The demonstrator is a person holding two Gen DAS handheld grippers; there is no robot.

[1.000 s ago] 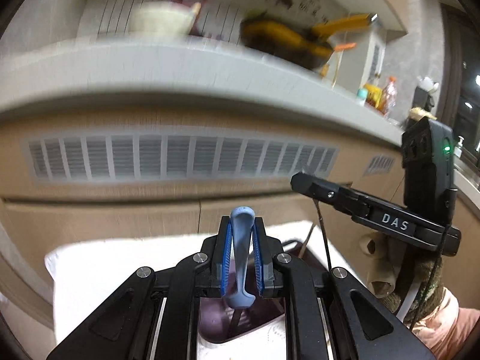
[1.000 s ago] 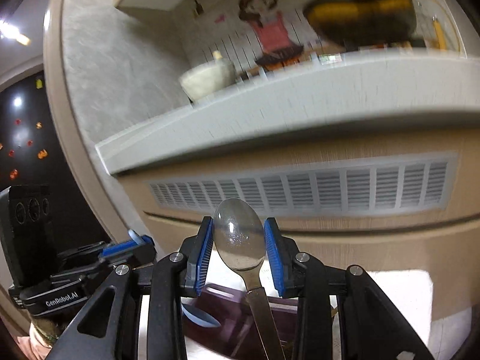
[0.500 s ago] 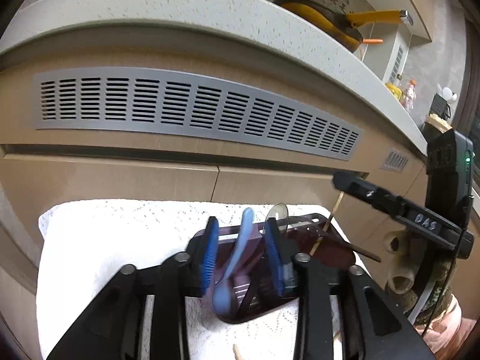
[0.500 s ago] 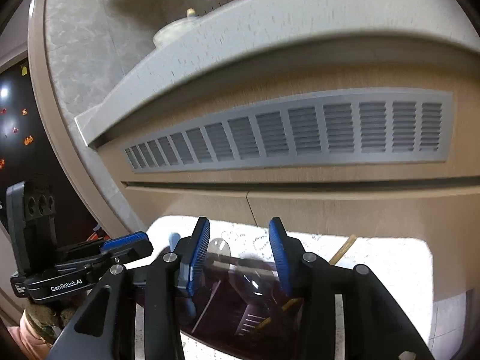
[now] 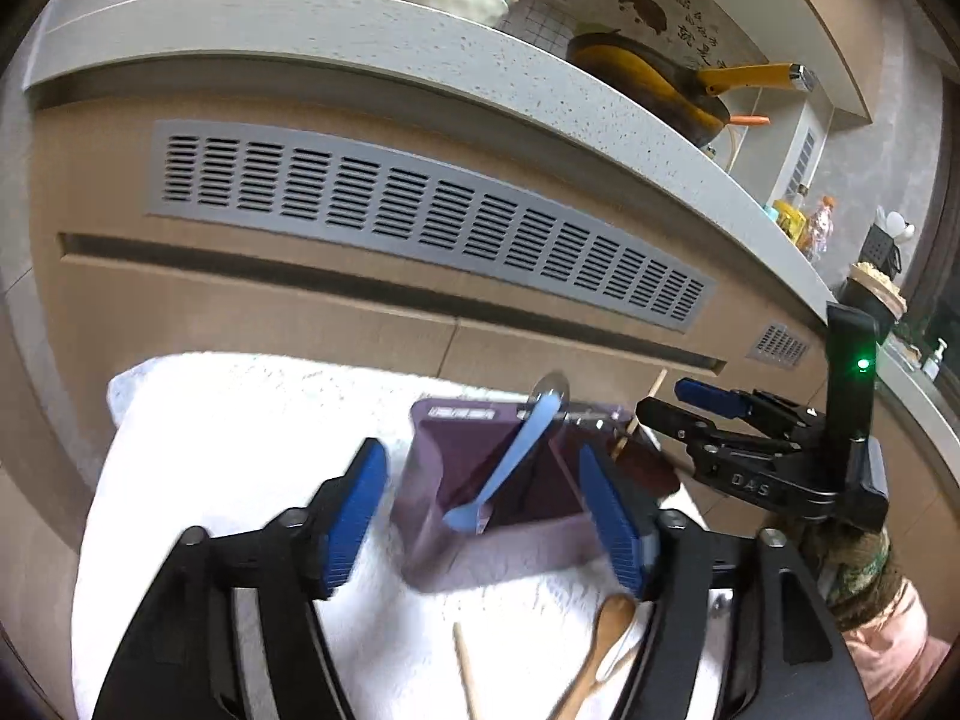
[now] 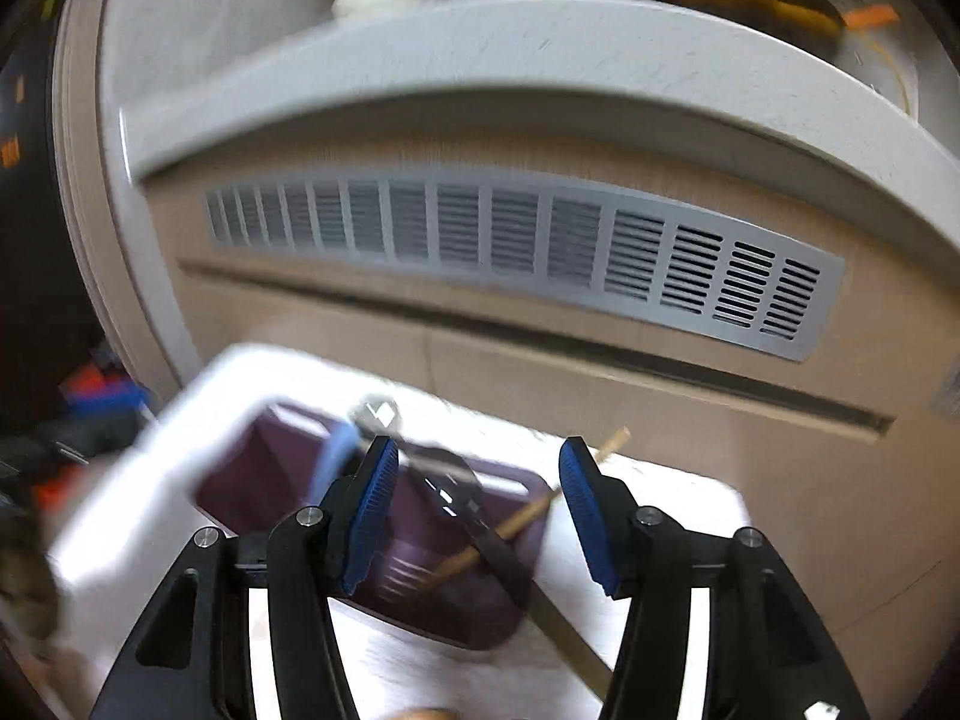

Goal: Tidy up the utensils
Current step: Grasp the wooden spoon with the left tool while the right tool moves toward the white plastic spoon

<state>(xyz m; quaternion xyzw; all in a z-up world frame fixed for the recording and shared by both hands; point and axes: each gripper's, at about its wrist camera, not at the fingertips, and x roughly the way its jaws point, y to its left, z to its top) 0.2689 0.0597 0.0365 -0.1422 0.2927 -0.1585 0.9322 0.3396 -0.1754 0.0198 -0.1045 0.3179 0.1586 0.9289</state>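
Utensils were in the purple holder (image 5: pixel 480 546) on the white cloth: blue spoon (image 5: pixel 510 462) and metal spoon (image 6: pixel 456 498) leaning inside. Your left tongs (image 5: pixel 480 516) and right tongs (image 6: pixel 474 516) had just been opening, nothing gripped. You'd want to back out straight so nothing tipped.

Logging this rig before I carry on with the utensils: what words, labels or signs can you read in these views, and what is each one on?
"DAS": on the side of the right gripper, seen from the left wrist.
Dark handwritten characters on the wall poster above the counter: too small to read.
Labels on the bottles far along the counter: too small to read.
Right wrist view: blurred, no readable text.
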